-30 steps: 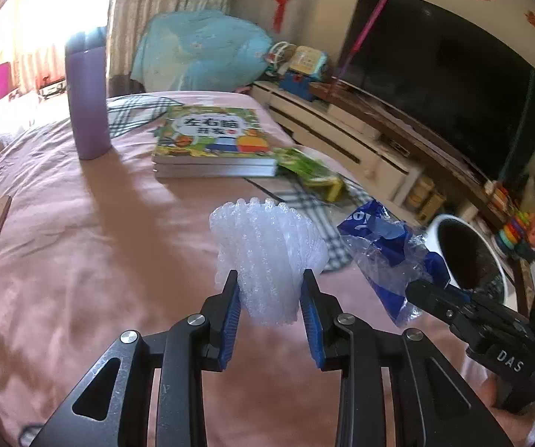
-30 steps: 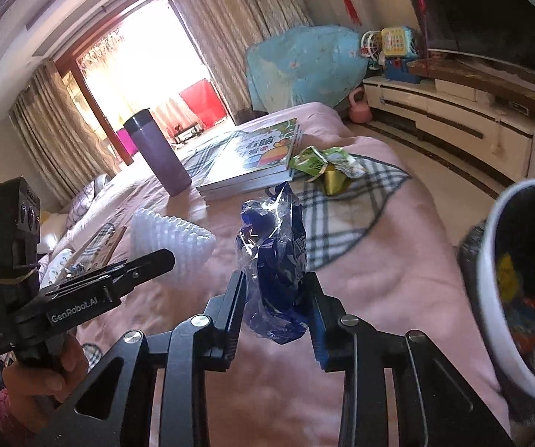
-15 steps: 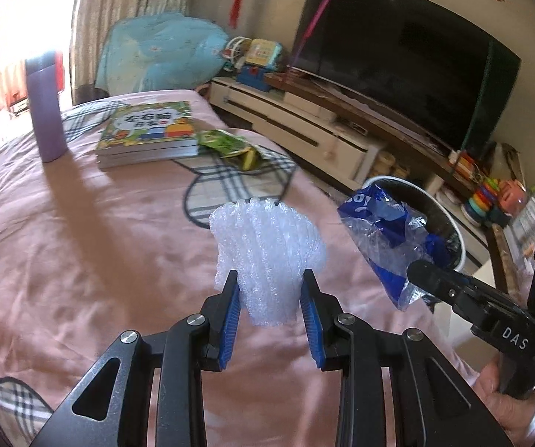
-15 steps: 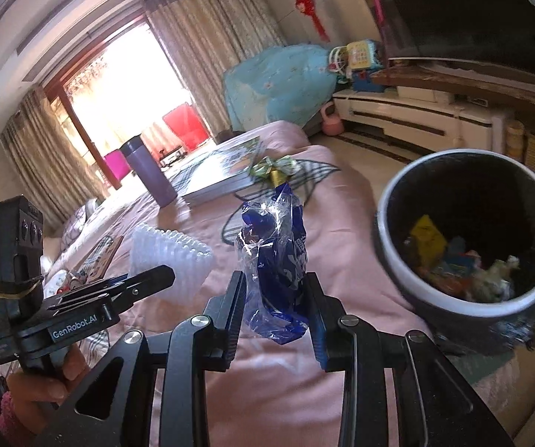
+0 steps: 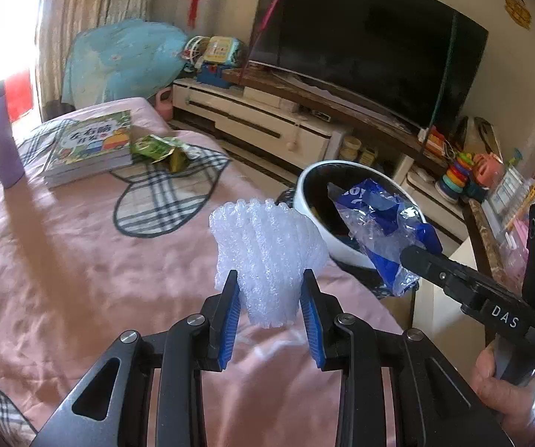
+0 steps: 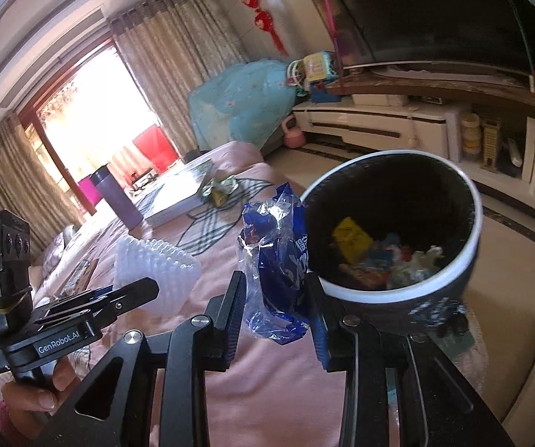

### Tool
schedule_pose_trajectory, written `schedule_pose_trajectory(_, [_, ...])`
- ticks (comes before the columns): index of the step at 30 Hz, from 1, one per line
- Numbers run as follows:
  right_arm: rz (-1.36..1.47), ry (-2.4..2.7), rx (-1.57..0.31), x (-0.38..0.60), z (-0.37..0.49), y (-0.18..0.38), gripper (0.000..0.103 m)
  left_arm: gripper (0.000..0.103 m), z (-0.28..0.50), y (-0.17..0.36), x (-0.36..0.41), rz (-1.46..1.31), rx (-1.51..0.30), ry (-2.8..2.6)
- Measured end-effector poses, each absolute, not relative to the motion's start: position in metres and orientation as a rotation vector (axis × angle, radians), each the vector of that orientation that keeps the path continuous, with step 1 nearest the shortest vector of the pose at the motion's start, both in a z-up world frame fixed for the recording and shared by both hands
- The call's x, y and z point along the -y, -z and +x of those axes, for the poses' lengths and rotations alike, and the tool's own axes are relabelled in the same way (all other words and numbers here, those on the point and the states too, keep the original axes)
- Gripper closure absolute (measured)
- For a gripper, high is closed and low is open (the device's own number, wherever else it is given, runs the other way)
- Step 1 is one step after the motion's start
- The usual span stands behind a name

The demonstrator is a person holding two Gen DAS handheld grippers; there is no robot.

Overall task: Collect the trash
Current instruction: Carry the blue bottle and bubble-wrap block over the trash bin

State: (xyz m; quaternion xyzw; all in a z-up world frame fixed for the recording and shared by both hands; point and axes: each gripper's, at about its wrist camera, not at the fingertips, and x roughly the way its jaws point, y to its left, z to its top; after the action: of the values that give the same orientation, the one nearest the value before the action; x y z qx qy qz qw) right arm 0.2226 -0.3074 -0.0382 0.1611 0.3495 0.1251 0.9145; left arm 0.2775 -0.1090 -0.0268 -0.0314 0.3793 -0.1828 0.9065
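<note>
My left gripper point(image 5: 270, 290) is shut on a white foam fruit net point(image 5: 267, 253), held above the pink bed near its edge. My right gripper point(image 6: 276, 294) is shut on a blue and clear plastic wrapper point(image 6: 278, 260), held just left of the rim of the round bin point(image 6: 472, 201), which holds several scraps. In the left wrist view the wrapper point(image 5: 375, 223) hangs in front of the bin point(image 5: 315, 219). The foam net also shows in the right wrist view point(image 6: 155, 272). A green wrapper point(image 5: 159, 147) lies on the bed beside the books.
A stack of books point(image 5: 88, 149) and a purple flask point(image 5: 1, 138) stand on the pink bed cover point(image 5: 62, 260). A TV point(image 5: 371, 41) on a low cabinet point(image 5: 267, 126) lines the wall beyond the bin. Toys point(image 5: 457, 175) stand at the right.
Both grippers have swung right toward the bin with their loads. The bin has come closer and sits right beside the blue wrapper. The books and flask have slid away to the left.
</note>
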Motion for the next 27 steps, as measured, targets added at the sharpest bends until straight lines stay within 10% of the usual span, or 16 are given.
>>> schedule_pose_trajectory(27, [0.351, -0.166, -0.684, 0.355, 0.226, 0.031, 0.070, 0.072, 0.305, 0.020, 0.173, -0.015, -0.776, 0.462])
